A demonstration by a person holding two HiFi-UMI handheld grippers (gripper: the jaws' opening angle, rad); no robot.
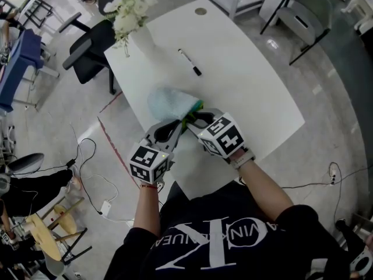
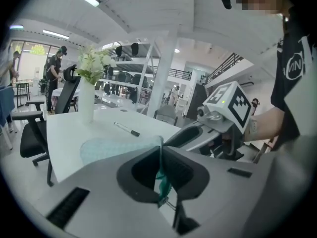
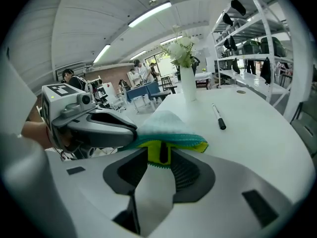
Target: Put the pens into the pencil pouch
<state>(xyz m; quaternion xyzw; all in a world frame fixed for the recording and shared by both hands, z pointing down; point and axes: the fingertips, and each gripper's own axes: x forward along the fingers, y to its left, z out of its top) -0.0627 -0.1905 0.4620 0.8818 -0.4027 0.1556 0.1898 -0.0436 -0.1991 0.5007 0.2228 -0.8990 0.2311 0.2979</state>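
A light blue pencil pouch (image 1: 169, 102) with a teal zip edge and yellow lining lies on the white table (image 1: 250, 92) near its front edge. My left gripper (image 1: 182, 127) is shut on the teal edge of the pouch's mouth (image 2: 161, 175). My right gripper (image 1: 195, 119) meets the mouth from the other side. Its jaws stand open with the yellow-lined lip (image 3: 159, 151) between the fingers. A black-capped pen (image 1: 190, 62) lies alone farther back on the table, apart from both grippers. The inside of the pouch is hidden.
A white vase of pale flowers (image 1: 131, 16) stands at the table's far left corner. A black office chair (image 1: 93, 48) sits beside that corner. Cables trail on the floor at left. People stand at desks far behind (image 2: 53, 68).
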